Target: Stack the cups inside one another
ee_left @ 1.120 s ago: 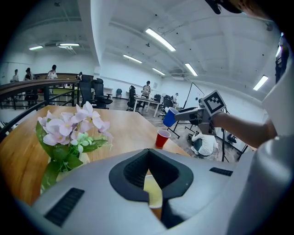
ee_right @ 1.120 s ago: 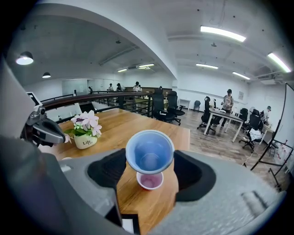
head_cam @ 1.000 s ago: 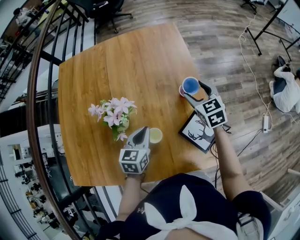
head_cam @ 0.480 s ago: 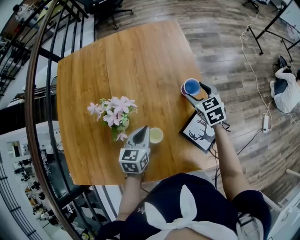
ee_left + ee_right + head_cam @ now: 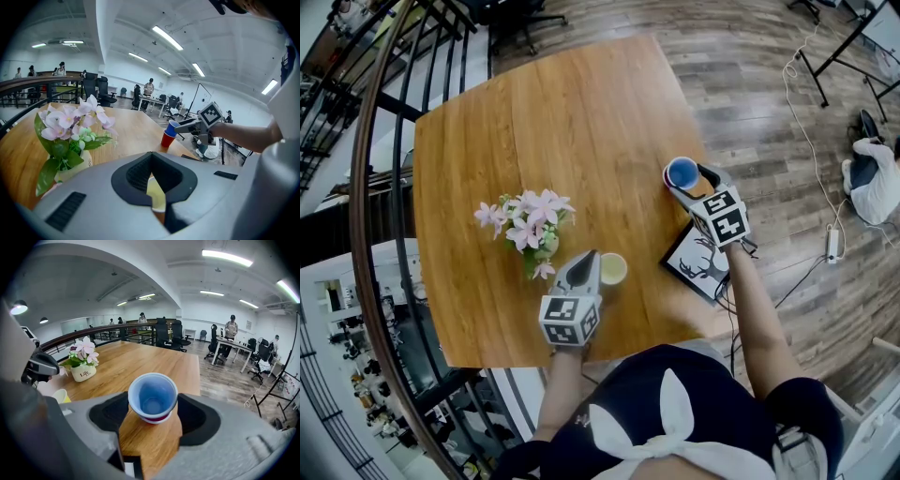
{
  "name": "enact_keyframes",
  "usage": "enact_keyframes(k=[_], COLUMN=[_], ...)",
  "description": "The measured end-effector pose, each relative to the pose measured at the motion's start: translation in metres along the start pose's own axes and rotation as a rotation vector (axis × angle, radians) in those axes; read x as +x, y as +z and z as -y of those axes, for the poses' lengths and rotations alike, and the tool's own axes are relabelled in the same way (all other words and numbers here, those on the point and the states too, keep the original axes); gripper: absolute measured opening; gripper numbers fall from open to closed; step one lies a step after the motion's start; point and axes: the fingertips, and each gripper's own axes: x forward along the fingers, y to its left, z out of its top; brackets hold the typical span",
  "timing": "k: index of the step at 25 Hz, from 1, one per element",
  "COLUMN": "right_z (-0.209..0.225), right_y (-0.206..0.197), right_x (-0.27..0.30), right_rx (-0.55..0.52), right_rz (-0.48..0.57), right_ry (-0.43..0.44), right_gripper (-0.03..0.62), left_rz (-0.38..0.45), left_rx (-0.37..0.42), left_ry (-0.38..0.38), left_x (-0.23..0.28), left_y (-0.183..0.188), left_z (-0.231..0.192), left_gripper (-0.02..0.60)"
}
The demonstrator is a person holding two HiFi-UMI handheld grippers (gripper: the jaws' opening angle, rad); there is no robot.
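Observation:
A blue cup (image 5: 682,172) sits nested in a red cup (image 5: 167,139) near the table's right edge. My right gripper (image 5: 687,185) is shut on the blue cup (image 5: 153,397), one pad on each side of its rim. Only a red band (image 5: 157,418) shows under it. A pale yellow cup (image 5: 613,270) stands upright near the front of the table, against the tip of my left gripper (image 5: 592,260). In the left gripper view those jaws stand close together, and the yellow cup's wall (image 5: 157,197) fills the narrow gap between them.
A small pot of pink flowers (image 5: 530,230) stands left of the yellow cup. A framed deer picture (image 5: 698,264) lies under my right arm at the table's (image 5: 553,122) front right corner. A curved railing (image 5: 366,206) runs past the table's left side.
My right gripper has sunk with the blue cup, which sits deeper in the red cup, so less red shows. The left gripper and the yellow cup have stayed put.

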Motion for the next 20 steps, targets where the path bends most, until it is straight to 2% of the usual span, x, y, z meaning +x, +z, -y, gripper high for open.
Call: enact_keyframes(k=[7,20], right_z=[0.001,-0.008], right_y=[-0.015,-0.013], right_x=[0.011,0.000], right_rx=[0.007,0.028], right_rz=[-0.026,0.004], right_ry=[0.015,0.023], right_gripper=[0.325,0.337], left_rz=[0.001,0.031], left_rx=[-0.002,0.004], left_ry=[0.008,0.009], left_x=[-0.003,-0.016], left_y=[-0.003,-0.004], left_z=[0.000,0.006], left_gripper=[0.017,0.017])
